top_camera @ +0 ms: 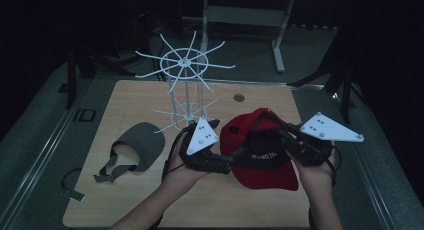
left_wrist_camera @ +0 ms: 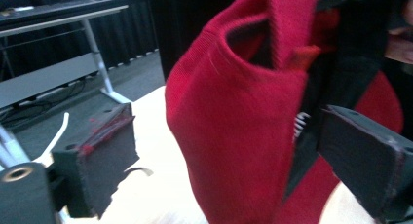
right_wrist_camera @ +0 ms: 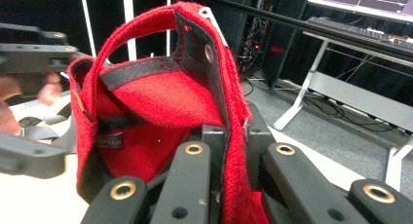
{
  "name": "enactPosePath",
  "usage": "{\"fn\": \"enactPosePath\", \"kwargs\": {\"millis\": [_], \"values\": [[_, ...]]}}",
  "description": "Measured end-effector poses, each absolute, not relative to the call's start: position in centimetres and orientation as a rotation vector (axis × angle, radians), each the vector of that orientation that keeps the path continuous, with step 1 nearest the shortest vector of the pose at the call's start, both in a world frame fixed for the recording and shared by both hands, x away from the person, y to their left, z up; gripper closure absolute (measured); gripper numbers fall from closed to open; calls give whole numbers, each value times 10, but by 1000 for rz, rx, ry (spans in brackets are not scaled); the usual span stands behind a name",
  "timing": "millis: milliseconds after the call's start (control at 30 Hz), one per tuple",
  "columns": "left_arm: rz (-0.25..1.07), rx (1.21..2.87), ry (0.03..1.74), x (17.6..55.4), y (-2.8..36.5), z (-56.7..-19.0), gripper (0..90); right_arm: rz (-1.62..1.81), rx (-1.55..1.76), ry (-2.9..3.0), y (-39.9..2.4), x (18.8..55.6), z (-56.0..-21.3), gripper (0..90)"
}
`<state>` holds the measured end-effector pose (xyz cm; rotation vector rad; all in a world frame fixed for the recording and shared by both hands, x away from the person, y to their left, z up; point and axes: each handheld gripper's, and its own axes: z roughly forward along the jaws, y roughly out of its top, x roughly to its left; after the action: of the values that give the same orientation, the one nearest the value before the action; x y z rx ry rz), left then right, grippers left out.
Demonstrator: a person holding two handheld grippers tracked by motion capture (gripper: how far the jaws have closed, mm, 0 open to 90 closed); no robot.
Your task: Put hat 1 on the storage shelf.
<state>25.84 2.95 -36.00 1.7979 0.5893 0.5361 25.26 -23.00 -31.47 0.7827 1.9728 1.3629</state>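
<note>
A red cap (top_camera: 260, 172) is held up over the wooden table (top_camera: 145, 200), right of centre. My right gripper (top_camera: 277, 130) comes in from the right and is shut on the cap's edge. In the right gripper view its jaws pinch the red cap (right_wrist_camera: 160, 97) by its rim, the inside and black sweatband facing the camera, with the right gripper (right_wrist_camera: 234, 134) at the fabric. My left gripper (top_camera: 224, 144) is at the cap's left side. In the left gripper view the left gripper (left_wrist_camera: 229, 151) stands open with the red cap (left_wrist_camera: 234, 117) between its jaws; the left pad is apart from the fabric.
A grey cap (top_camera: 142, 142) lies on the table's left half, strap toward the front. A white wire rack (top_camera: 185, 62) with radiating arms stands at the back centre, just behind my left hand. A small round hole (top_camera: 239, 97) sits near the table's far edge.
</note>
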Motion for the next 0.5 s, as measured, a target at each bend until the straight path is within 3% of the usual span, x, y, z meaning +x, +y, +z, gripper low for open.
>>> {"fn": "enactPosePath", "kwargs": {"millis": [300, 500], "values": [[573, 1840, 599, 272, 16, -356, 209, 1381, 773, 1971, -229, 252, -312, 846], [600, 1862, 596, 276, 10, -355, 381, 1404, 754, 1968, -228, 250, -312, 846]]}}
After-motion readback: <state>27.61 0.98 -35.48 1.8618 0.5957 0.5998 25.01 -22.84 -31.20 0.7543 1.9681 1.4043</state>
